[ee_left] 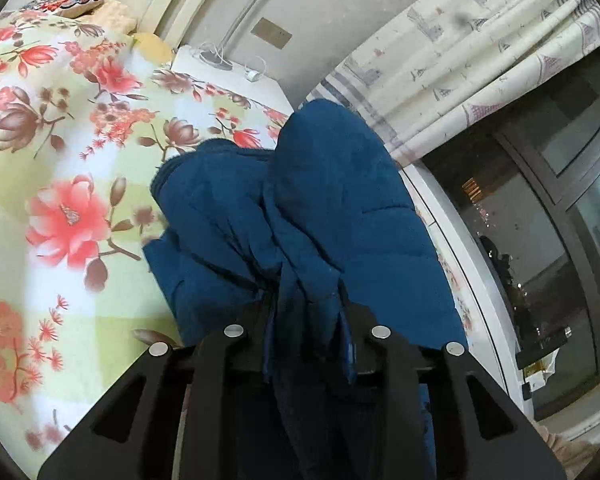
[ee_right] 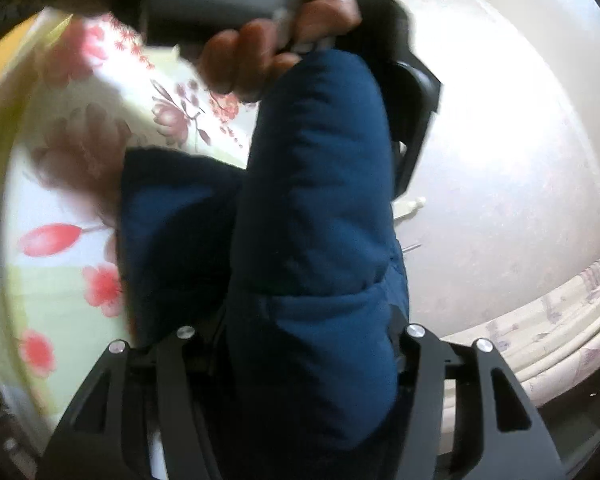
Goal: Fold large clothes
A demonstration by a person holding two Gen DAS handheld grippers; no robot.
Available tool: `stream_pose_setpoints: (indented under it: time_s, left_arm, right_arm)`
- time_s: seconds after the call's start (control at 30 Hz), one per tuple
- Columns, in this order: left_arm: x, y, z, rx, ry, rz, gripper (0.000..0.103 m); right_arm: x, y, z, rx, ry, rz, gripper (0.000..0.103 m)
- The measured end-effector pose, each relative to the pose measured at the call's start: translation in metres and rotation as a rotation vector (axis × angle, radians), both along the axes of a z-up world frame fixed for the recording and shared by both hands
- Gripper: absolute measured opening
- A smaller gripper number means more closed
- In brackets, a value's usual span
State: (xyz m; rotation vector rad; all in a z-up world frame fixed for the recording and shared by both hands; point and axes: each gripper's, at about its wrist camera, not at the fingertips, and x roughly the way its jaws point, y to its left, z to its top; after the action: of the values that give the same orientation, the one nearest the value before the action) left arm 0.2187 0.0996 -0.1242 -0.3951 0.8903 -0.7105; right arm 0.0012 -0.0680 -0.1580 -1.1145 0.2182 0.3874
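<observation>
A padded dark blue jacket (ee_left: 324, 200) hangs bunched above a floral bedsheet (ee_left: 60, 160). My left gripper (ee_left: 306, 304) is shut on a gathered fold of the blue jacket, and the fabric covers its fingertips. In the right wrist view, the same blue jacket (ee_right: 312, 208) fills the middle, and my right gripper (ee_right: 308, 332) is shut on a thick puffy fold of it. The fabric hides the right fingertips too. The person's hand (ee_right: 260, 48) holds the other gripper's grey handle at the top of the right wrist view, close above the jacket.
The bed with the floral sheet (ee_right: 60, 280) lies left in both views. A white bedside table (ee_left: 220, 64) with cables stands at the bed's far end. A patterned curtain (ee_left: 480, 60) and a dark window (ee_left: 540, 220) are to the right. A pillow (ee_left: 72, 0) lies far left.
</observation>
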Motion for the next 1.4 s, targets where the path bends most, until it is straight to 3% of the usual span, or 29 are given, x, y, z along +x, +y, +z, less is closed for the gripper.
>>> stream_pose_setpoints:
  time_s: [0.07, 0.17, 0.23, 0.3, 0.37, 0.4, 0.47, 0.53, 0.6, 0.67, 0.73, 0.83, 0.9, 1.0, 1.1, 1.13, 1.17, 1.2, 1.27, 1.4]
  left_arm:
    - [-0.003, -0.004, 0.003, 0.052, -0.033, 0.000, 0.029]
    - [-0.005, -0.004, 0.002, 0.053, -0.039, 0.003, 0.030]
    - [-0.005, -0.004, -0.001, 0.025, -0.033, 0.011, 0.032]
    - [-0.006, -0.001, -0.006, 0.009, -0.033, 0.018, 0.033]
    - [-0.007, 0.001, -0.008, 0.004, -0.039, 0.025, 0.033]
    - [-0.008, 0.002, -0.009, 0.006, -0.040, 0.028, 0.033]
    - [-0.009, 0.004, -0.009, 0.011, -0.043, 0.033, 0.034]
    - [-0.012, 0.008, -0.009, 0.033, -0.049, 0.061, 0.039]
    - [-0.018, 0.015, -0.005, 0.047, -0.062, 0.089, 0.040]
    - [-0.030, 0.024, 0.010, 0.070, -0.114, 0.157, 0.041]
    - [-0.051, 0.028, 0.043, 0.131, -0.250, 0.277, 0.041]
    - [-0.065, 0.005, 0.084, 0.167, -0.367, 0.257, 0.046]
    - [-0.061, -0.020, 0.096, 0.227, -0.394, 0.225, 0.048]
    - [-0.025, -0.056, 0.090, 0.267, -0.328, 0.169, 0.049]
    - [0.017, -0.072, 0.057, 0.350, -0.234, 0.194, 0.054]
    - [0.033, -0.074, 0.034, 0.401, -0.209, 0.202, 0.058]
    - [0.039, -0.074, 0.020, 0.413, -0.200, 0.208, 0.071]
    - [0.045, -0.066, 0.006, 0.379, -0.182, 0.228, 0.080]
    - [0.051, -0.049, -0.003, 0.310, -0.117, 0.269, 0.082]
    - [0.048, -0.044, -0.010, 0.327, -0.123, 0.310, 0.082]
  right_arm:
    - [-0.014, -0.019, 0.034, 0.173, 0.147, 0.095, 0.072]
    - [-0.023, -0.058, 0.087, 0.479, 0.296, 0.169, 0.072]
    - [-0.010, -0.077, 0.113, 0.644, 0.347, 0.148, 0.071]
    - [0.010, -0.050, 0.127, 0.722, 0.366, 0.075, 0.069]
    - [0.022, -0.034, 0.124, 0.722, 0.379, 0.018, 0.062]
    - [0.033, -0.024, 0.111, 0.699, 0.428, 0.002, 0.062]
    - [0.055, 0.005, 0.070, 0.571, 0.531, -0.019, 0.060]
    - [0.061, 0.022, 0.039, 0.462, 0.459, -0.038, 0.061]
    - [0.060, 0.024, 0.035, 0.448, 0.449, -0.051, 0.061]
    - [0.065, 0.027, 0.032, 0.432, 0.450, -0.050, 0.061]
    - [0.067, 0.035, 0.027, 0.442, 0.455, -0.048, 0.062]
    - [0.070, 0.042, 0.025, 0.435, 0.440, -0.053, 0.062]
    - [0.067, 0.044, 0.025, 0.436, 0.439, -0.055, 0.062]
    - [0.058, 0.034, 0.033, 0.444, 0.436, -0.059, 0.062]
    - [0.054, 0.040, 0.034, 0.447, 0.422, -0.060, 0.062]
    - [0.053, 0.040, 0.034, 0.454, 0.416, -0.057, 0.062]
    - [0.052, 0.040, 0.034, 0.454, 0.408, -0.050, 0.062]
    - [0.051, 0.040, 0.034, 0.445, 0.404, -0.045, 0.062]
    - [0.048, 0.039, 0.040, 0.432, 0.422, -0.031, 0.062]
    - [0.045, 0.004, 0.074, 0.538, 0.525, 0.039, 0.061]
